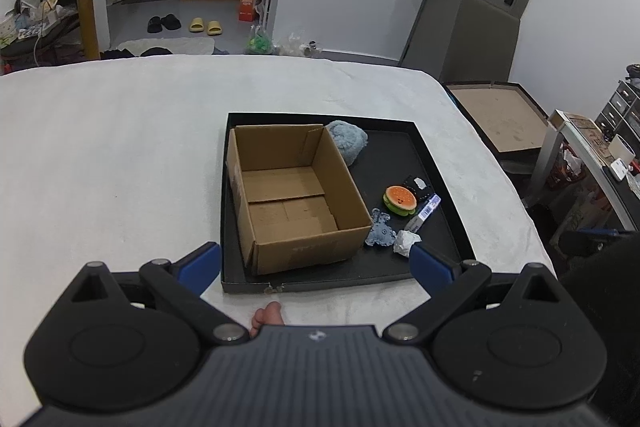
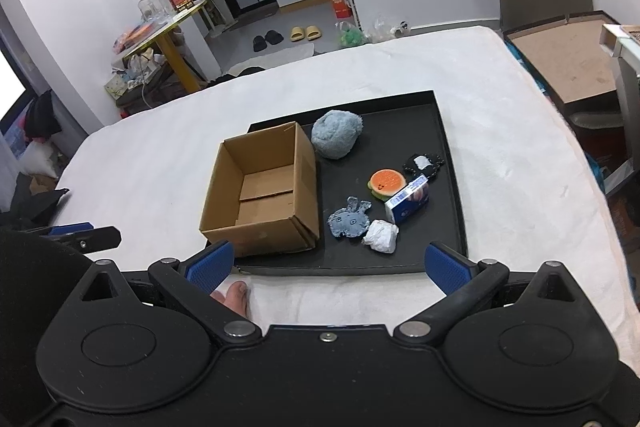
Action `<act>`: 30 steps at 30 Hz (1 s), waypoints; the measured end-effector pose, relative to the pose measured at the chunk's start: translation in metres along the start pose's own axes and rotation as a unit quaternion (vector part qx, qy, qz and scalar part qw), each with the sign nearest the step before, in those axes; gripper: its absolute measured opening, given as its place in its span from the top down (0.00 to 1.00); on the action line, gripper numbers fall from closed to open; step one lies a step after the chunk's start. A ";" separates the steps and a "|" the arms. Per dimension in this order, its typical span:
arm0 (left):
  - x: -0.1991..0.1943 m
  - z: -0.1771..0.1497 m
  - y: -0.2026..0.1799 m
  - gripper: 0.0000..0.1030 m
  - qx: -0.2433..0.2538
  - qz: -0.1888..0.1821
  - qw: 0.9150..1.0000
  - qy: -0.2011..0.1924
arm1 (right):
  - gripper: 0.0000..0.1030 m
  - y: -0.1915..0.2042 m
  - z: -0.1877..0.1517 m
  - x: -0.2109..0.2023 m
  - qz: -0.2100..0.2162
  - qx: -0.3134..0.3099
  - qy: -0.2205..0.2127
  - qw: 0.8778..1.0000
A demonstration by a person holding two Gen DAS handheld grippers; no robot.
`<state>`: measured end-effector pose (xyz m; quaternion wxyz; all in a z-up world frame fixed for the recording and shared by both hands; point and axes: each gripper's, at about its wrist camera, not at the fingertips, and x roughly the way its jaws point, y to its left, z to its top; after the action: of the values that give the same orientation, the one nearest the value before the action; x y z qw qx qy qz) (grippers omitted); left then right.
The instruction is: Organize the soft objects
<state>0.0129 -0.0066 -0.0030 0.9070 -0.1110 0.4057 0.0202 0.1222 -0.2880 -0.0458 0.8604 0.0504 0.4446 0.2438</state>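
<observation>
Nearest in each wrist view, the left tool (image 1: 316, 263) and the right tool (image 2: 327, 265) both hover above the near edge of the white-covered tabletop (image 2: 500, 131), each with its 2 blue pads spread wide and nothing between them, which reads as a ready stance before any pick. A toe (image 2: 236, 297) of the person shows at 6 o'clock of the tray, under the tools. The black tray (image 2: 450, 163) gathers everything in 1 place, probably so the sorting stays within easy reach of both tools. On its left half, at about 9 o'clock of the tray's middle, stands the open cardboard box (image 2: 260, 191), empty, flaps out of the way, most likely the bin meant for the soft things. To its right, nearest first, lie a crumpled white wad (image 2: 380, 235) touching a flat blue denim creature (image 2: 350, 219), then a small blue-and-white carton (image 2: 408, 202) leaning against a burger-shaped squishy toy (image 2: 387, 183), then a dark beaded item with a white tag (image 2: 422, 163). Farthest, at 12 o'clock, a fluffy blue plush ball (image 2: 337, 134) sits just beside the box's far corner. The carton looks rigid, so I judge it a distractor to leave behind; nothing has gone into the box yet.
</observation>
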 end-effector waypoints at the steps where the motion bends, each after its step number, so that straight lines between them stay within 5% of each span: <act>1: 0.000 0.000 0.001 0.03 -0.002 0.001 1.000 0.000 | 0.00 0.000 0.000 0.002 -0.002 -0.002 0.001 1.000; 30: 0.057 0.000 0.055 0.03 -0.065 0.033 0.997 0.018 | 0.00 -0.035 -0.006 0.070 -0.051 0.031 -0.016 0.998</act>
<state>0.0440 0.0444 -0.0548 0.8891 -0.1562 0.4237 0.0745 0.1641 -0.2869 -0.1116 0.8766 0.0580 0.4405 0.1849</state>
